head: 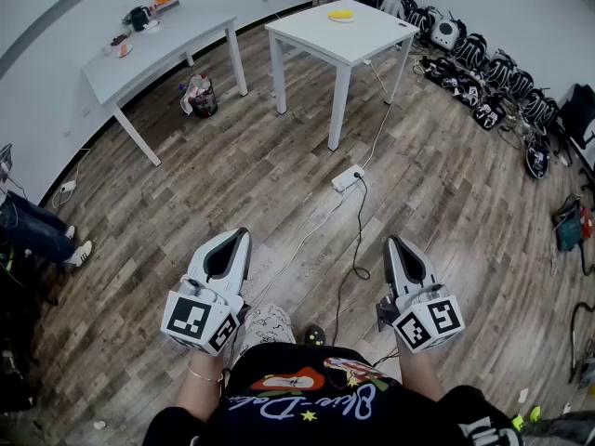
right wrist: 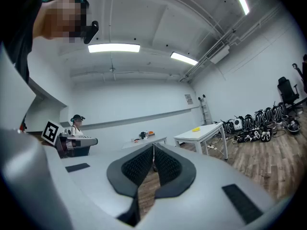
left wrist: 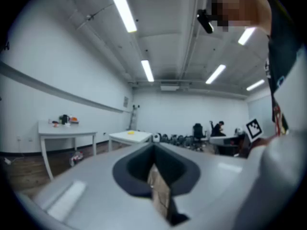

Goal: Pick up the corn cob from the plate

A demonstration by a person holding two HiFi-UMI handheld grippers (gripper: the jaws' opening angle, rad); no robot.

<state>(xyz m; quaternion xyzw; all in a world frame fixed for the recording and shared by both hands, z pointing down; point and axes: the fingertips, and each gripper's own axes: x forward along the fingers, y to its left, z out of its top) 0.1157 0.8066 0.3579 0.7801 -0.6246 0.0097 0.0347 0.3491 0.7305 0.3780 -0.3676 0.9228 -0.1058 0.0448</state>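
Left gripper (head: pixel 244 235) and right gripper (head: pixel 391 242): both empty, jaws together, held level, well apart from the white table (head: pixel 372 45). The corn cob (head: pixel 341 14) is probably the yellow patch on that table; cob and plate cannot be separated at this range. Risks: jaws left together would knock the cob aside, and the floor cable (head: pixel 358 226) crossing the approach could snag a foot

The worktop (head: pixel 358 43) under the yellow plate (head: pixel 341 15) is white, the floor (head: pixel 279 175) brown wood-plank. The left tongs (head: pixel 243 235) and right tongs (head: pixel 392 242) are pale grey, their 2 marker cubes (head: pixel 200 320) patterned in black-and-white squares.
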